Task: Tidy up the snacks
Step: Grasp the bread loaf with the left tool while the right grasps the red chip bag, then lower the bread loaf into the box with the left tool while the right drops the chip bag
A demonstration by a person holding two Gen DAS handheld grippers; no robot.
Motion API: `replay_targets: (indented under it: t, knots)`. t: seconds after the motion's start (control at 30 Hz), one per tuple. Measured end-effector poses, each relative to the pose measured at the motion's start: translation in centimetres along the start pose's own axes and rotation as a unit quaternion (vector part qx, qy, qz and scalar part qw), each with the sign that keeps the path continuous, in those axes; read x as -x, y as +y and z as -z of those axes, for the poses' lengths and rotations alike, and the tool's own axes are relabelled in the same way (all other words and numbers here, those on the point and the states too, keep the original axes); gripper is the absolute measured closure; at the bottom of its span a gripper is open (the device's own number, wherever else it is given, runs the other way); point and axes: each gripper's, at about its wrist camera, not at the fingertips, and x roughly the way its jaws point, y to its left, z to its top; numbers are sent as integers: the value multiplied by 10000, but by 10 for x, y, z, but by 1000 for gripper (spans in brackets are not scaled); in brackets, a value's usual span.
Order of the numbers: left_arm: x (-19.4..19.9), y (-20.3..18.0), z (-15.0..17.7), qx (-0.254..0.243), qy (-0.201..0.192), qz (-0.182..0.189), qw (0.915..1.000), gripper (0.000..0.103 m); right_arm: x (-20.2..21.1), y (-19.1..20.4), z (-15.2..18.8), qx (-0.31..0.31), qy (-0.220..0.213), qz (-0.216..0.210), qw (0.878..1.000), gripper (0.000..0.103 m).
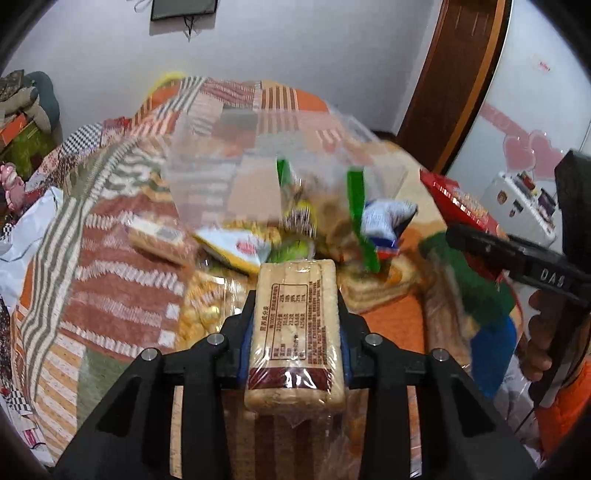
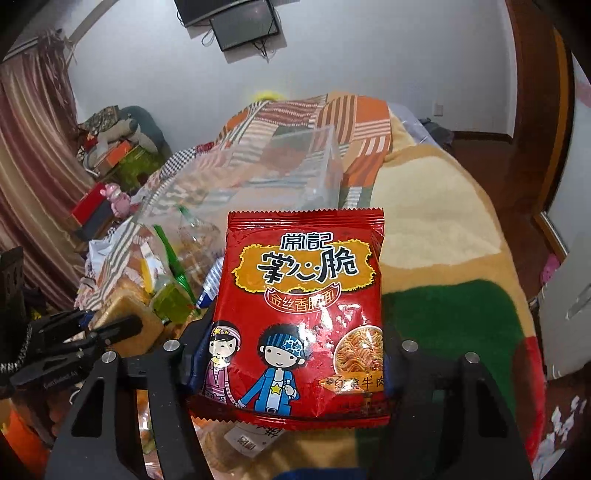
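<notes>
Nearest the left wrist camera, the left gripper (image 1: 297, 314) points downward at a slant over the bed, its jaws pinching a pale wafer packet (image 1: 295, 325) by its long sides. The packet lies lengthwise between the blue pads, printed label up, its far end reaching past the fingertips toward the heap of snacks.

In the right wrist view, the right gripper (image 2: 295, 354) also tilts down and forward. Its jaws are partly spread and press on both side edges of a red noodle-snack bag (image 2: 303, 295), which stands nearly upright, front face to the camera, above the bed. The left wrist view shows the same bag from the side at the right, with a person's hand (image 1: 541, 332) wrapped around the gripper's handle below it.

Just beyond both grippers, a pile of snacks (image 1: 266, 243) lies on the bed near its closer edge: a yellow-and-white pouch, a blue-and-white pouch, green wrappers, and a second wafer packet (image 1: 159, 240) a little to the left, apart from the pile. A clear plastic box (image 2: 280, 166) stands behind the pile, farther along the bed; motion blur leaves its contents unclear.

The patchwork quilt (image 1: 110, 258) covers the bed's left side, and a cream, green and red blanket (image 2: 443, 258) covers its right side. At the far end are a white wall and a dark screen (image 2: 240, 22) mounted high on it.
</notes>
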Motion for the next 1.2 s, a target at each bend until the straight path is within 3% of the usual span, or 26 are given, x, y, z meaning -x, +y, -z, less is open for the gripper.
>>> replay_targets:
  t: [0.33, 0.7, 0.93, 1.2]
  knots:
    - [35, 6, -38, 37, -693, -74, 9976, 68, 7, 18, -20, 167, -352, -152, 9991, 39]
    - [36, 27, -90, 175, -1102, -373, 9931, 68, 2, 29, -55, 249, -780, -201, 9964, 39]
    - [15, 46, -116, 365, -1061, -490, 9925, 68, -16, 32, -69, 244, -796, -209, 9963, 39]
    - [-20, 69, -134, 526, -758, -494, 9945, 68, -53, 32, -77, 295, -503, -86, 9983, 39]
